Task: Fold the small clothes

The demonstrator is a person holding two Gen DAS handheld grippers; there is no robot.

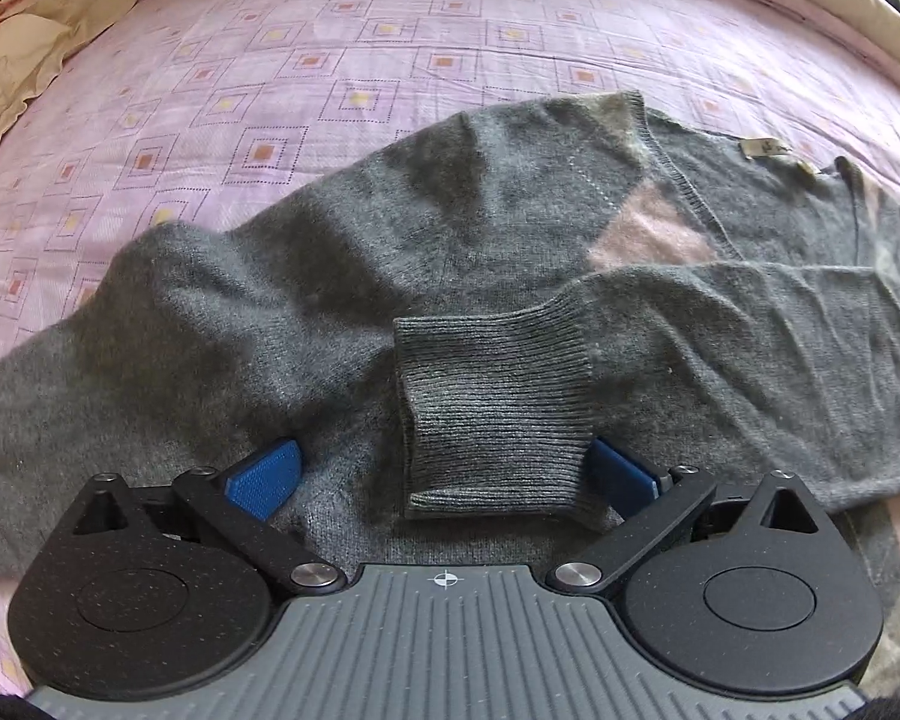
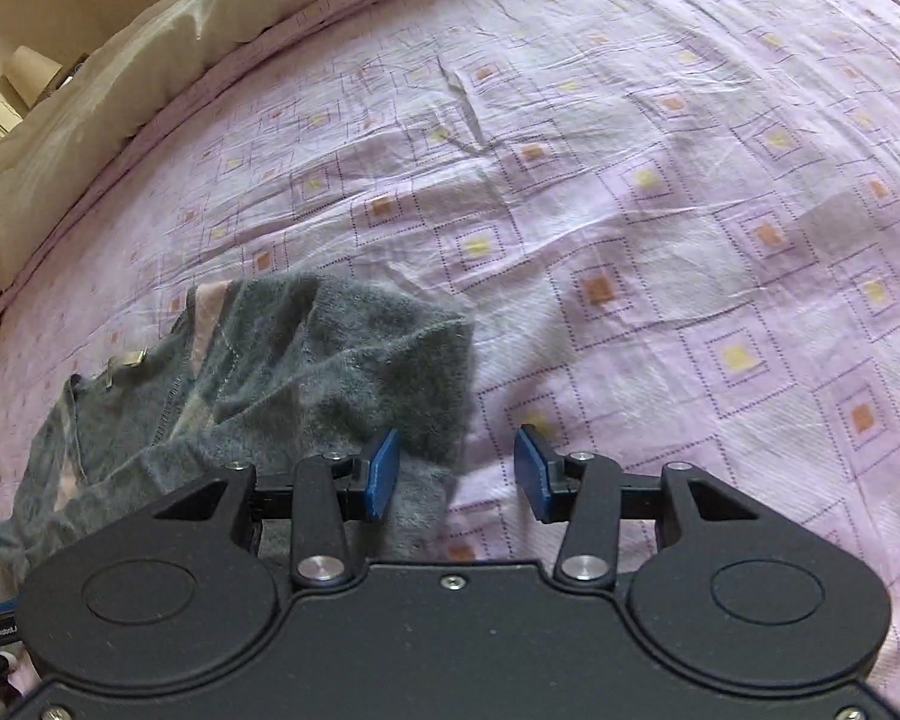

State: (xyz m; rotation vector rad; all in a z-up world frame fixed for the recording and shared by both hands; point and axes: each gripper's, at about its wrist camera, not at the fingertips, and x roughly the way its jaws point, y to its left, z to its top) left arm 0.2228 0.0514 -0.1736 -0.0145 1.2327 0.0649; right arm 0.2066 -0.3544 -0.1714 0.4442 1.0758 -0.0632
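A small grey knitted sweater (image 1: 426, 222) with pink diamond patches lies spread on the pink bedsheet (image 1: 330, 60). One sleeve is folded across its body, and the ribbed cuff (image 1: 492, 408) lies between the blue pads of my left gripper (image 1: 444, 474), which is open wide just above the knit. In the right wrist view the same sweater (image 2: 282, 372) shows at the lower left, shoulder rumpled, neck label visible. My right gripper (image 2: 459, 471) is open over the sweater's right edge, its left pad above grey fabric and its right pad above bare sheet.
The sheet (image 2: 660, 210) has a pattern of squares and stretches far to the right in the right wrist view. A beige quilt (image 2: 90, 120) runs along the bed's far edge. A cream pillow (image 1: 18, 60) lies at the upper left of the left wrist view.
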